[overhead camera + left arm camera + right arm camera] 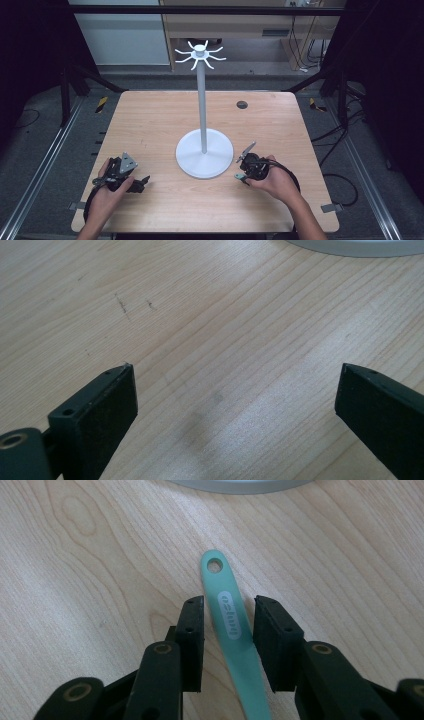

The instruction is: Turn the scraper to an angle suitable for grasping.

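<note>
Right gripper (229, 612) jaws clamp the green handle (231, 615), hole end forward for the rack's (200, 55) hooks; left gripper (235, 390) jaws gape, idle

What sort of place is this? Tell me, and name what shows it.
Likely a lab recording station: a bare wooden table inside a dark metal frame, loose cables on the floor behind, and a person holding the left gripper and right gripper.

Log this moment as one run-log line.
left hand-held gripper: open, over bare table | right hand-held gripper: jaws beside green handle, grip unclear | hook stand: upright between them
</note>
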Motion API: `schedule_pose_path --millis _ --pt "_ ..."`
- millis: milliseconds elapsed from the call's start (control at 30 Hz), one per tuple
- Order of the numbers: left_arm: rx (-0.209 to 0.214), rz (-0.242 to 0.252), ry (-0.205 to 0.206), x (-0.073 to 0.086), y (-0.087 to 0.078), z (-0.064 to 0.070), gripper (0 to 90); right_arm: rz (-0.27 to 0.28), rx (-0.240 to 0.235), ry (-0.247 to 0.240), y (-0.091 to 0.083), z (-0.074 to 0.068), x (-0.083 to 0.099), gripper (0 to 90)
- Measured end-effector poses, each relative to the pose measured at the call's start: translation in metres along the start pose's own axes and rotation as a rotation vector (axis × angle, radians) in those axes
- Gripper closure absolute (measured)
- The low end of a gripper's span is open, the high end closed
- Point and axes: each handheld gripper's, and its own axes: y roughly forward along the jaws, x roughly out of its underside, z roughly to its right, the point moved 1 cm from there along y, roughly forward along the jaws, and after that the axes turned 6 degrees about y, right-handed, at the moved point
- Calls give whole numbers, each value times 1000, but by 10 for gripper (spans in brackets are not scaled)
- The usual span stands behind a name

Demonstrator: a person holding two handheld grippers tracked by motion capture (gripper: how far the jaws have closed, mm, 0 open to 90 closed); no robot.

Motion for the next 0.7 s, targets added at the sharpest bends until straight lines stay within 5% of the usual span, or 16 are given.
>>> schedule_pose_path --millis 700 --pt "0 1 2 0 0 1 32 -30 -5 -29 5 2 -4 678"
